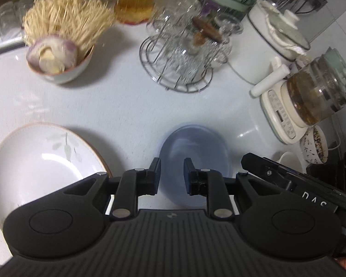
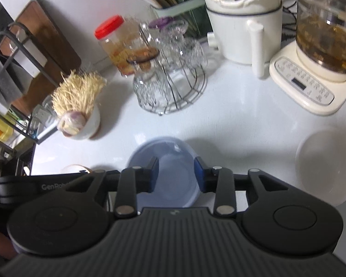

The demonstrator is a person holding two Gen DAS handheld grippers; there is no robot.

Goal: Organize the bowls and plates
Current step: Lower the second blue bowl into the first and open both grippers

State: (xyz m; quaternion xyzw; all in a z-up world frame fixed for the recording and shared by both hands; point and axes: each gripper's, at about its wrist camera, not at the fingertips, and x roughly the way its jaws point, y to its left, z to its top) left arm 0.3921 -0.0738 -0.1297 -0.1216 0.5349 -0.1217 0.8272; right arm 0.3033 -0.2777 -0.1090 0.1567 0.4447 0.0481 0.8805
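A translucent blue plastic bowl (image 1: 193, 152) stands on the white counter, also in the right wrist view (image 2: 170, 161). My left gripper (image 1: 172, 174) is open, hovering over the bowl's near side. My right gripper (image 2: 176, 175) is open too, its fingers straddling the same bowl from above; I cannot tell if they touch it. A white plate with a leaf pattern and brown rim (image 1: 41, 168) lies left of the blue bowl. A clear plastic bowl (image 2: 325, 168) sits to the right in the right wrist view.
A white bowl of garlic and toothpicks (image 1: 62, 53) stands at the back left. A wire rack of glass cups (image 1: 182, 55), a red-lidded jar (image 2: 117, 43), a white pot (image 2: 242, 27) and a glass kettle on its base (image 2: 316, 53) line the back. A small patterned cup (image 1: 314, 147) is at right.
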